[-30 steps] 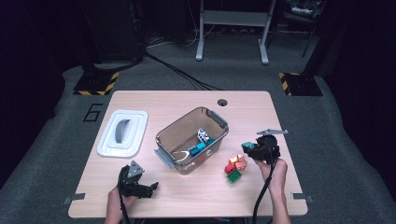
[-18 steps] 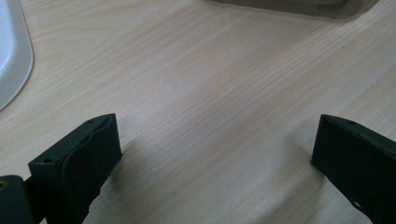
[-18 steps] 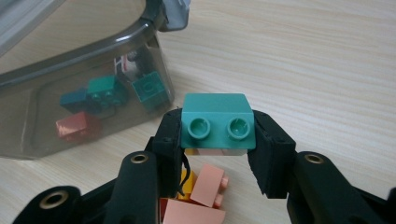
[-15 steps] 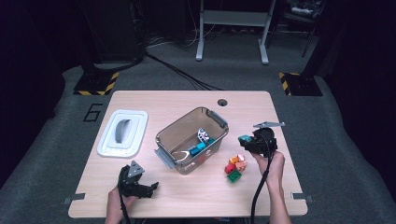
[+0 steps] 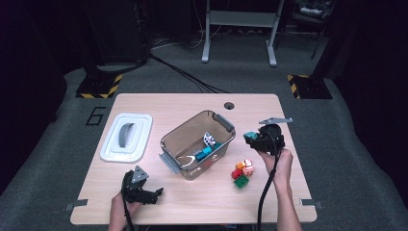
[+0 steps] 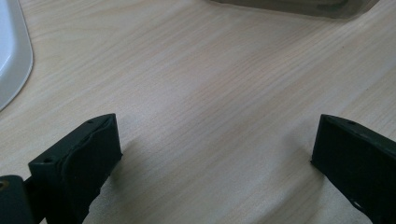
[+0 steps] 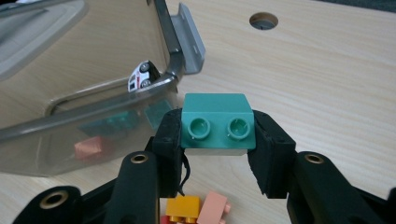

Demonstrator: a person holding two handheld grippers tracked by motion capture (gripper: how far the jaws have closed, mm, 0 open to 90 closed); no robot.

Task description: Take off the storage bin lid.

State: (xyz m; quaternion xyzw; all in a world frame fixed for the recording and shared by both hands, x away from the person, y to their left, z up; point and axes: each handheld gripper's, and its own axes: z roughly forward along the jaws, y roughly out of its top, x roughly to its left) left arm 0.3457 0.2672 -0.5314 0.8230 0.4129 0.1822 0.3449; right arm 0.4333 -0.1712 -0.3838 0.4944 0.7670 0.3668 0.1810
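My right gripper [image 5: 252,138] [image 7: 218,135] is shut on a teal two-stud brick [image 7: 218,125] [image 5: 250,137], lifted above the table to the right of the clear plastic bin [image 5: 173,142] [image 7: 84,119]. The bin holds teal bricks [image 5: 204,153], a pink brick [image 7: 88,148] and a small white toy car [image 5: 209,139] [image 7: 144,74]. Below my right gripper a little pile of bricks [image 5: 242,172] lies on the table: red, orange, pink and green. My left gripper [image 5: 153,193] [image 6: 212,154] rests open near the table's front left edge, with only bare wood between its jaws.
A white bin lid [image 5: 126,136] [image 6: 11,51] lies flat on the left of the wooden table [image 5: 187,108]. A round cable hole [image 5: 229,105] [image 7: 263,20] sits at the table's far edge. Dark floor and stands surround the table.
My right gripper has risen with the teal brick and moved away from the brick pile, toward the far right of the bin. The left gripper has stayed put.
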